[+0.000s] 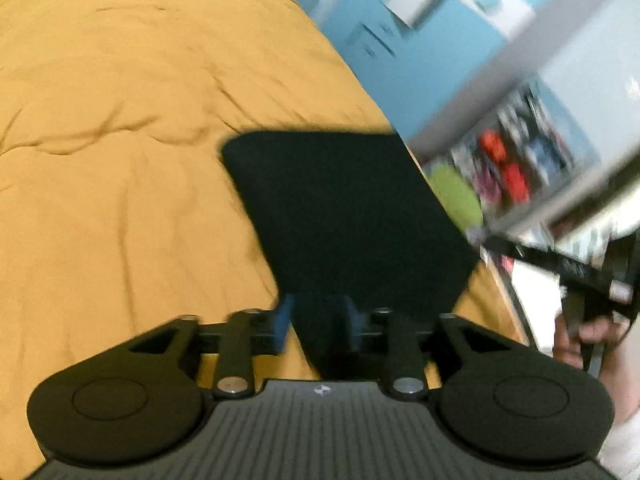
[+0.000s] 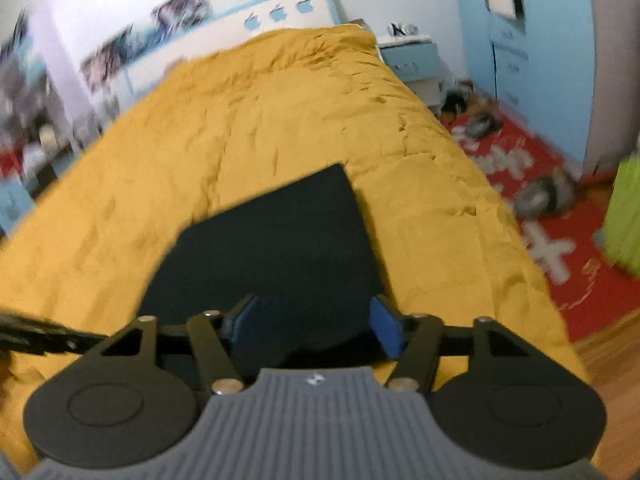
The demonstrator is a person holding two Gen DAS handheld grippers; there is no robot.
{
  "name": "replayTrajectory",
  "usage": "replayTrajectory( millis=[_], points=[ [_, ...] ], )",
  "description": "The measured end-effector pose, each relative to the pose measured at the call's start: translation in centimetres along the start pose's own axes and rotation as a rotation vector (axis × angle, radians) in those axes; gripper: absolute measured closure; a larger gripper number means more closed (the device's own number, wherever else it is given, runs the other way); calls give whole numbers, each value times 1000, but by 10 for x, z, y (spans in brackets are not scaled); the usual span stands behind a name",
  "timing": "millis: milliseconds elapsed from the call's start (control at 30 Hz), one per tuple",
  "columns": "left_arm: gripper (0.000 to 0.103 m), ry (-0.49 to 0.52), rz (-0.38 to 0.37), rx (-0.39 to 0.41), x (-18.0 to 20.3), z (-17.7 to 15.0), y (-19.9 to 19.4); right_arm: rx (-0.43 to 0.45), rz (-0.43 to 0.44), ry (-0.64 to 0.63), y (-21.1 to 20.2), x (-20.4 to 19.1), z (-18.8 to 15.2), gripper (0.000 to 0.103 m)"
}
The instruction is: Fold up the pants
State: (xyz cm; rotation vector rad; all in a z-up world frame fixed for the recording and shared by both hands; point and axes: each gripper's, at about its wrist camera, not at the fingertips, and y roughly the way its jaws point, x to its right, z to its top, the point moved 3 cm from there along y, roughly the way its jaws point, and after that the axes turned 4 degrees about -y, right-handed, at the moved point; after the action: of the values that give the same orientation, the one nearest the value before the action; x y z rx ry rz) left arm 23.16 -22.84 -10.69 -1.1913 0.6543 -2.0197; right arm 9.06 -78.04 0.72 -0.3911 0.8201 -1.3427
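The soft, floppy dark cloth pants (image 1: 344, 216) hang low in both pictures, pinched by the left gripper (image 1: 320, 320), while the half-open right gripper (image 2: 312, 320) holds nothing.

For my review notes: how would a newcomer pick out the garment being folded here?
Look at the bed under the mustard-yellow bedspread. Near its foot end lie the dark pants, a flat, smooth-edged panel right ahead of both grippers. It is the only dark item on the wrinkled yellow cover.

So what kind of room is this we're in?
Most likely a bedroom: a bed under a mustard bedspread, a small blue bedside cabinet, and a blue wardrobe by a red rug.
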Motion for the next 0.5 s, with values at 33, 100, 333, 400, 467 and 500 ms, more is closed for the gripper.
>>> replayTrajectory(
  millis=[33,100,333,400,467,500],
  points=[
    [59,-44,-19,17,-9,6,2,-11,38,58,3,13,7,44],
    [54,-145,-72,22,-26,15,12,-32,92,155,12,33,15,44],
    [49,-355,-197,-13,-61,19,55,-147,245,423,72,85,16,41],
    [48,-368,-213,-11,-62,21,65,-156,276,459,86,92,14,41],
    [48,-371,-220,-16,-62,23,73,-161,310,488,95,97,13,42],
    [48,-373,-224,-18,-61,25,77,-162,325,502,100,100,12,44]
  ],
)
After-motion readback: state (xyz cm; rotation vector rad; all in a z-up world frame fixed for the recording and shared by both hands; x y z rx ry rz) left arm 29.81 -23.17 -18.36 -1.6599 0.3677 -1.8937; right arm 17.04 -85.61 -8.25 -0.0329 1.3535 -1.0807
